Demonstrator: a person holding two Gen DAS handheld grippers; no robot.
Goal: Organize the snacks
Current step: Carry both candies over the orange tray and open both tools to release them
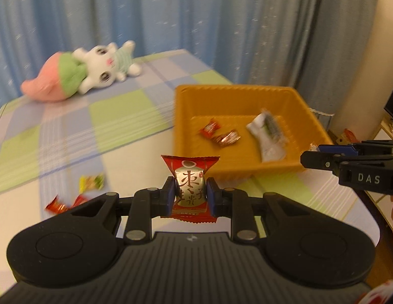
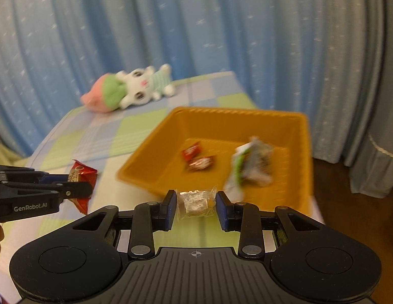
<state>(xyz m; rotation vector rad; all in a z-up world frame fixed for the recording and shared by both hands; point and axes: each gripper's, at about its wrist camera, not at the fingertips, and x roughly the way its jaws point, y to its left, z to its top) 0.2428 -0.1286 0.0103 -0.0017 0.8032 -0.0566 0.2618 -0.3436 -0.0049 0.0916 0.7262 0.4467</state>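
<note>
Left claw [image 1: 191, 194] clamped on red snack packet [image 1: 190, 190], right claw [image 2: 196, 204] on clear-wrapped candy [image 2: 195, 201] (both near orange basket [image 2: 301, 157]).

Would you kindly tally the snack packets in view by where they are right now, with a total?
In the orange basket: 3, namely two red candies and a white-green packet.
Held in a hand-held gripper: 2, namely a red packet in the left hand-held gripper and a clear-wrapped snack in the right hand-held gripper.
Loose on the bed cover: 3, namely one yellow, two red.
Total: 8
</note>
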